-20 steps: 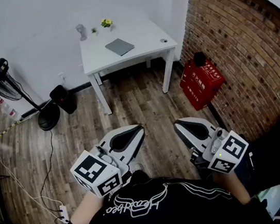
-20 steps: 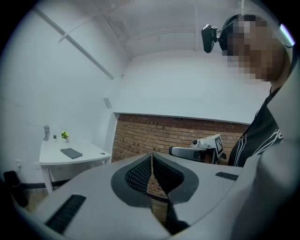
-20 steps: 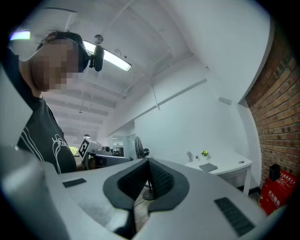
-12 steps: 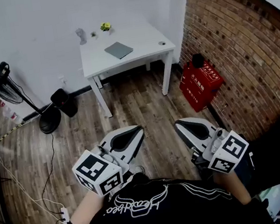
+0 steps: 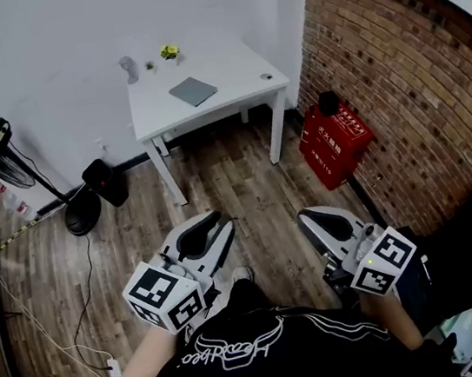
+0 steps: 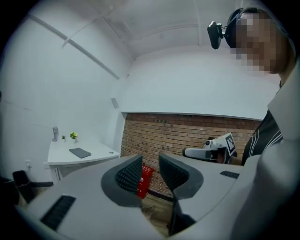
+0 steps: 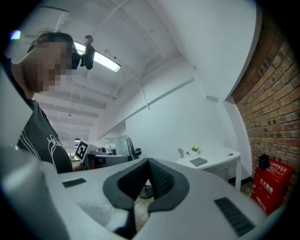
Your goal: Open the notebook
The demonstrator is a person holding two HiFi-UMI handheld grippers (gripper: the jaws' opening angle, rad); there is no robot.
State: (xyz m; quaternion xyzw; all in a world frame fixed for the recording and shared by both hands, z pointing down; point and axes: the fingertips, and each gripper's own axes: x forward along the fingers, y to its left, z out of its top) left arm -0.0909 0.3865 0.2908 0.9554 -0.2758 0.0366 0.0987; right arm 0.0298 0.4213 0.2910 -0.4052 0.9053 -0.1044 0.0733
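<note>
Closed grey notebook (image 5: 193, 91) flat near centre of white table (image 5: 234, 67) top, left gripper (image 5: 223, 223) well short of the table, jaws slightly spread, nothing between, right gripper (image 5: 303, 217) equally short of the table, jaws pressed together, empty, red box (image 5: 335, 142) just right of the table.

1. Shirt (image 5: 260, 346): black with short sleeves. White script and curved white lines run across the chest, at 6 o'clock in the head view.
2. Shoe (image 5: 242, 274): a pale toe, just above the shirt.
3. Left gripper (image 5: 217, 226): pale grey-white shell with a dark hollow. It has black ribbed pads (image 6: 129, 176) and small dark slotted strips on top.
4. Left cube (image 5: 164, 295): white, with black square markers on each face, at 7 o'clock.
5. Right gripper (image 5: 308, 218): the same shell and ribbed pads.
6. Right cube (image 5: 383, 262): white and marked like the left, with a small green light beside it, at 5 o'clock.
7. Camera (image 6: 214, 33): small and black, on a dark head mount.
</note>
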